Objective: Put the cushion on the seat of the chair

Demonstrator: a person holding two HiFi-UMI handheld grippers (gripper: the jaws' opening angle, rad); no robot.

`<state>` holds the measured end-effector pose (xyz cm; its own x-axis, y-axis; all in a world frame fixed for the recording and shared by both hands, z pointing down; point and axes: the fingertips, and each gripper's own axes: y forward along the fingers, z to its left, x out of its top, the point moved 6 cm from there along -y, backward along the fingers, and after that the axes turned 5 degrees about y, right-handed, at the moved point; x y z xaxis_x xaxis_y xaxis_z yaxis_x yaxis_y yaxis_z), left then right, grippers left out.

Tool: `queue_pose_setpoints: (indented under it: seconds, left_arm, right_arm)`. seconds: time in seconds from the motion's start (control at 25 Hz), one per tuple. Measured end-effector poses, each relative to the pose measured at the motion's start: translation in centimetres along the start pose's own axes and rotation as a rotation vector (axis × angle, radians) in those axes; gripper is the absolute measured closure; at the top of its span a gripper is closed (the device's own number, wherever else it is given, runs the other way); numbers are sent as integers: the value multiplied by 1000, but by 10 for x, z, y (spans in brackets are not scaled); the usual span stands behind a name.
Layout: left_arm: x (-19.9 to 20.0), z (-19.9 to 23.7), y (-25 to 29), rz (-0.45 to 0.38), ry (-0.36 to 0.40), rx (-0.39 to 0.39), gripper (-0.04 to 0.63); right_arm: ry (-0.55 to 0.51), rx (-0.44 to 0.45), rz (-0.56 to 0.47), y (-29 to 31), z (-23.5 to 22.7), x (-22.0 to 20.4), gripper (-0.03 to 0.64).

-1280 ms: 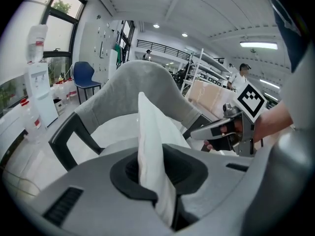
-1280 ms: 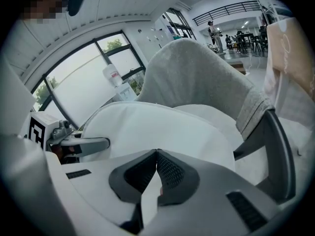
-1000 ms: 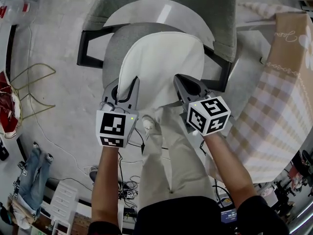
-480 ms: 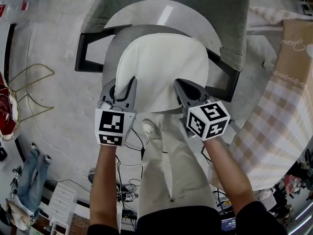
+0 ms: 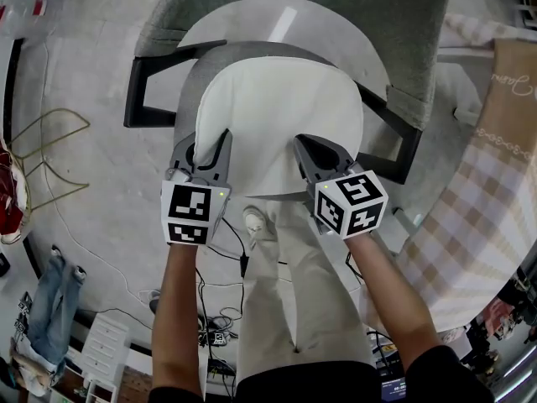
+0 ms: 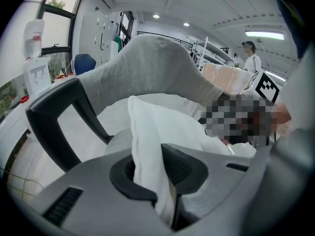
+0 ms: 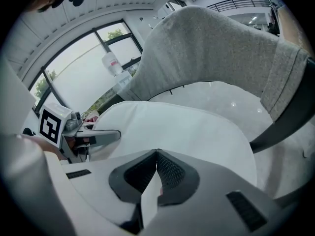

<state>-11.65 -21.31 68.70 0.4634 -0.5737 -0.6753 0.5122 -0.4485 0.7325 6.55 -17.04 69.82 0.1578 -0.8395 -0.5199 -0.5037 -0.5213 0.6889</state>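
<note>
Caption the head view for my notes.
Seen from above, the left gripper and right gripper pinch the near edge of the white cushion over the grey chair.

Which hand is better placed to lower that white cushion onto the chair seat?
Probably the left gripper: its jaws clamp a thick fold of the cushion, which hangs over the seat. The right gripper pinches only a thin edge.

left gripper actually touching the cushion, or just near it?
Touching. The left gripper view shows the left gripper with both jaws pinched on a fold of the cushion, with no gap at either pad.
</note>
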Motion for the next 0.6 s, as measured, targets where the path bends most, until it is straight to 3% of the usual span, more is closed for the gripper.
queue_pose_setpoints:
  seconds: [0.6]
  left_arm:
    - [-14,15,23,52,42,8,535]
  right_arm:
    - [-11,-14,44,24,-8,-9,598]
